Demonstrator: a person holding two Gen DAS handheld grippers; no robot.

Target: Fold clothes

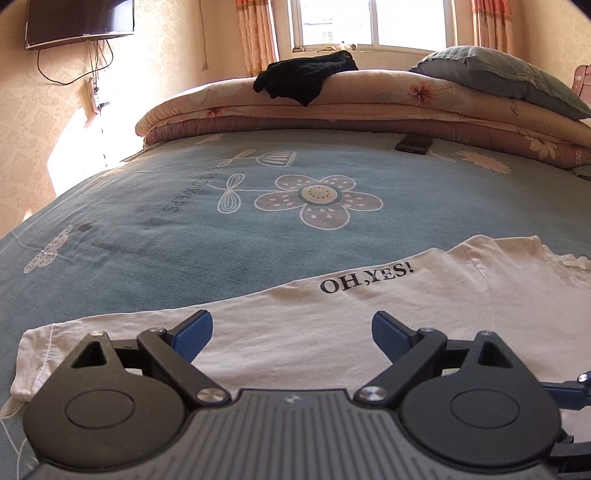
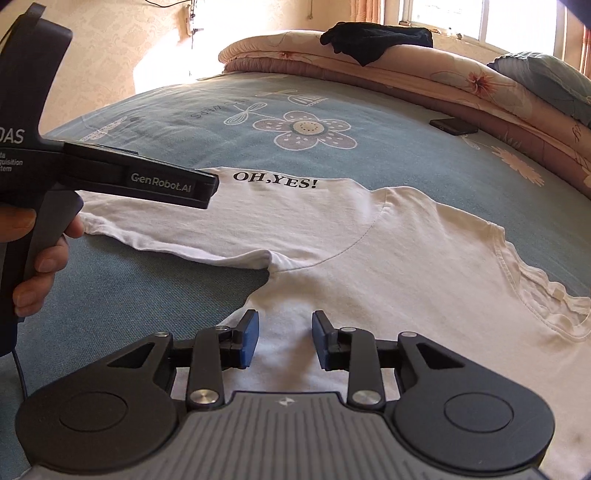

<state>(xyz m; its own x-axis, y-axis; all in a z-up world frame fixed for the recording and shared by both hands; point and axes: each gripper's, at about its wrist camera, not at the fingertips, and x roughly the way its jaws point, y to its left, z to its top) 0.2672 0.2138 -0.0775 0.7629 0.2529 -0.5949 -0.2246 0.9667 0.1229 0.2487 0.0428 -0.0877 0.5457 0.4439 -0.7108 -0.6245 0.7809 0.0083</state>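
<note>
A white T-shirt (image 1: 424,302) printed "OH,YES!" lies spread on the blue flowered bedsheet (image 1: 184,236). My left gripper (image 1: 291,328) hovers over the shirt's near part with its blue pads far apart and nothing between them. One sleeve (image 1: 37,354) lies to its left. In the right wrist view the same T-shirt (image 2: 406,258) stretches across the bed, collar (image 2: 546,314) to the right. My right gripper (image 2: 285,339) sits low over the shirt's near edge, jaws partly apart, cloth showing through the gap, pads not pressing it. A hand (image 2: 40,266) holds the left tool's black housing (image 2: 147,177) above the sleeve.
A folded floral quilt (image 1: 369,107) lies across the far end of the bed with a black garment (image 1: 303,77) and a grey-blue pillow (image 1: 509,74) on top. A dark phone (image 1: 413,144) lies on the sheet by the quilt. A wall TV (image 1: 77,22) hangs at far left.
</note>
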